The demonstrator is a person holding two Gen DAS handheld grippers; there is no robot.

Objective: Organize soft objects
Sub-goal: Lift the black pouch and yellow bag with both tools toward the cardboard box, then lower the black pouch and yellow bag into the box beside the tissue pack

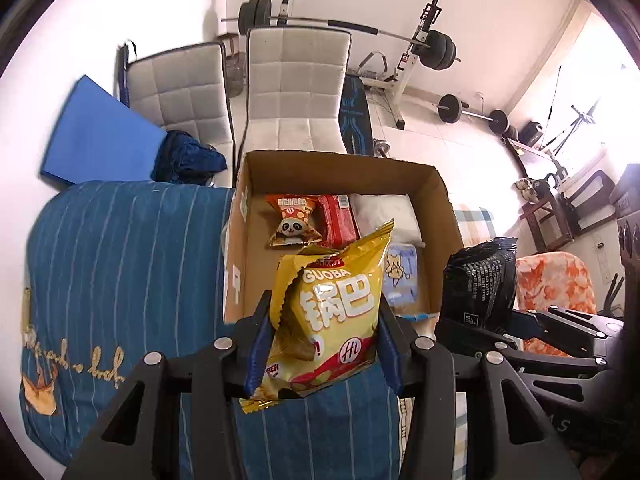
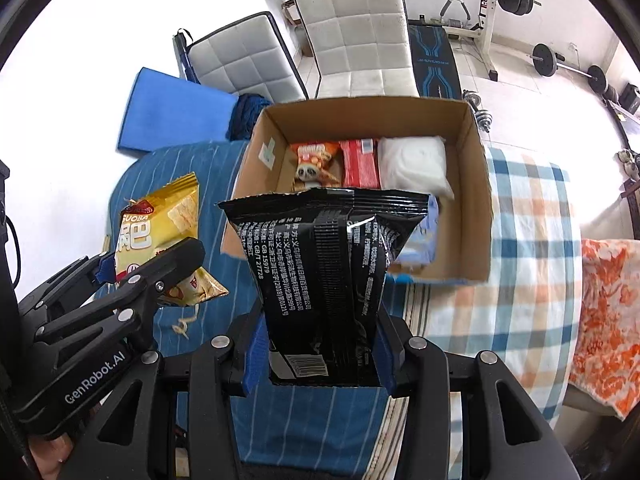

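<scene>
My left gripper [image 1: 322,344] is shut on a yellow Guoba snack bag [image 1: 336,304], held upright just before the near wall of an open cardboard box [image 1: 448,208]. My right gripper [image 2: 320,354] is shut on a black packet [image 2: 324,264], held upright in front of the same box [image 2: 476,184]. The left gripper with the yellow bag [image 2: 156,232] shows at the left of the right wrist view. The box holds an orange panda snack bag [image 1: 290,220], a red packet [image 1: 340,218], a white soft pack [image 1: 386,216] and a light blue pack [image 1: 402,280].
The box stands on a bed with a blue striped pillow [image 1: 120,264] to its left and a checked sheet [image 2: 528,240] to its right. An orange patterned cloth [image 2: 604,312] lies far right. Two white chairs [image 1: 296,92] and weight equipment [image 1: 436,52] stand behind.
</scene>
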